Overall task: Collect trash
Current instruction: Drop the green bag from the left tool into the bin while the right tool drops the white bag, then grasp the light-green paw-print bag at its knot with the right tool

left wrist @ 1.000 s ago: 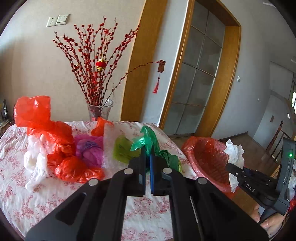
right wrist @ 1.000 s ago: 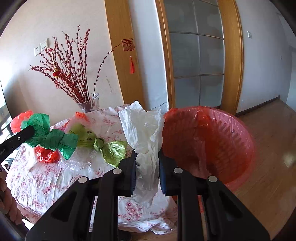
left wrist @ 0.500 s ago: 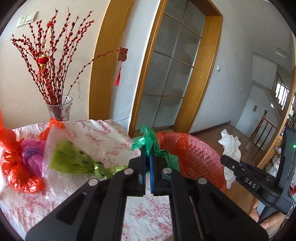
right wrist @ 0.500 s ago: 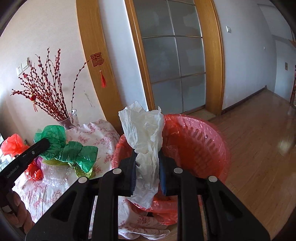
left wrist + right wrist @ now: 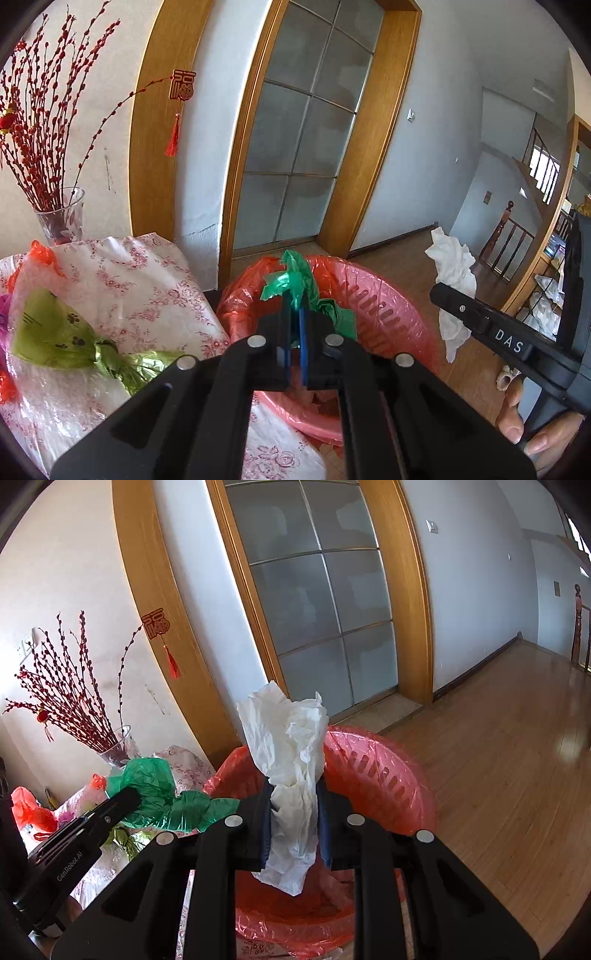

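My left gripper (image 5: 294, 319) is shut on a crumpled green plastic bag (image 5: 301, 286) and holds it over the near rim of the pink bin (image 5: 388, 314), which is lined with a red bag. In the right wrist view my right gripper (image 5: 293, 812) is shut on a crumpled white plastic bag (image 5: 291, 760), hanging above the same pink bin (image 5: 380, 775). That view also shows the green bag (image 5: 166, 797) at the tip of the left gripper (image 5: 127, 799), to the left of the bin. The white bag (image 5: 454, 273) appears at right in the left wrist view.
A table with a floral cloth (image 5: 147, 280) stands left of the bin, bearing a lime-green bag (image 5: 66, 339), clear wrap and red bags (image 5: 29, 808). A glass vase of red berry branches (image 5: 59, 218) stands at the back. Behind are a frosted glass door (image 5: 317, 598) and wooden floor (image 5: 517, 738).
Both grippers have swung right from over the table to over the pink bin, carrying the green bag and the white bag. The grips are unchanged.
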`<action>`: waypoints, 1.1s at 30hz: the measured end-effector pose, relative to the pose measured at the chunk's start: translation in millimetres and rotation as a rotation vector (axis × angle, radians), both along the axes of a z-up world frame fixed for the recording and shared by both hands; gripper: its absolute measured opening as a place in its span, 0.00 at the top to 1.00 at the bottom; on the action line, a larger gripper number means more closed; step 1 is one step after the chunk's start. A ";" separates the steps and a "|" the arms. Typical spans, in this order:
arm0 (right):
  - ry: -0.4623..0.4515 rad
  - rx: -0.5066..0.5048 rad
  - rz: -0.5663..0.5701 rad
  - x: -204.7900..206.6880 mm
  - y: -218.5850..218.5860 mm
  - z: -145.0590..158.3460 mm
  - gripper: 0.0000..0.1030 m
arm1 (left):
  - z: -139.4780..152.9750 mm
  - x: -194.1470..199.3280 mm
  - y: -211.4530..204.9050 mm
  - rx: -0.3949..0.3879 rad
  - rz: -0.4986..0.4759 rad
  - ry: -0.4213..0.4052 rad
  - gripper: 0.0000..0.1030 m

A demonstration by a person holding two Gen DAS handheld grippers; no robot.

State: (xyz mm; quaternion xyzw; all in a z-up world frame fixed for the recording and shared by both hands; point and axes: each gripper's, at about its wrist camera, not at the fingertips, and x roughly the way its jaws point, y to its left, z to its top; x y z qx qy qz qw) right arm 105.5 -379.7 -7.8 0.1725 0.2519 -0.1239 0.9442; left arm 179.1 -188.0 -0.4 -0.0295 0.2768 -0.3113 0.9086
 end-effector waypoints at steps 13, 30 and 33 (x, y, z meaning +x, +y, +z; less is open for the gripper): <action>0.025 0.071 -0.010 15.0 -19.5 -15.4 0.55 | -22.4 17.4 -19.7 0.020 -0.001 0.061 0.72; 0.060 -0.015 0.028 12.3 7.4 -21.4 0.46 | -17.9 6.4 51.1 0.075 0.162 0.005 0.50; 0.057 -0.026 0.052 11.9 18.2 -20.3 0.46 | -16.9 1.7 68.4 0.082 0.196 -0.003 0.47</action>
